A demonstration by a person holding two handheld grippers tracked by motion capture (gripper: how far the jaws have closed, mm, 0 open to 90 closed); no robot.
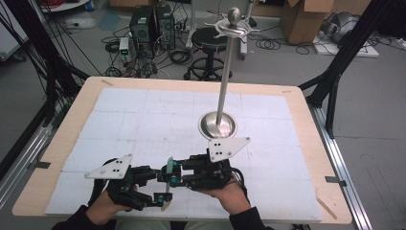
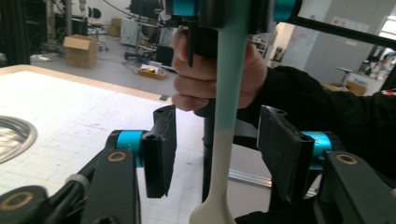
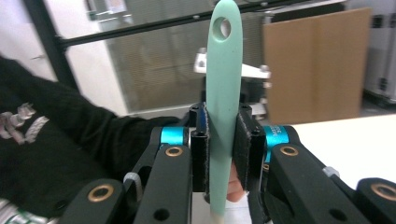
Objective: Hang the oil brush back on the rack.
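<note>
A long utensil (image 1: 168, 178) with a teal handle and a cream lower end stands upright near the table's front edge. My right gripper (image 1: 173, 173) is shut on the teal handle (image 3: 224, 70), with both pads pressed against it (image 3: 223, 140); the handle's hanging hole rises above the jaws. My left gripper (image 1: 162, 188) sits just left of it. Its jaws (image 2: 219, 135) stand open on either side of the cream part (image 2: 219, 154), with a gap on each side. The hand (image 2: 210, 79) holding the right gripper is behind the utensil.
A steel stand with a round base (image 1: 218, 125), a tall pole and a hooked top (image 1: 233, 24) stands mid-table, beyond the grippers. A white gridded mat (image 1: 143, 120) covers the wooden table. A stool, computers and cardboard boxes lie on the floor beyond the far edge.
</note>
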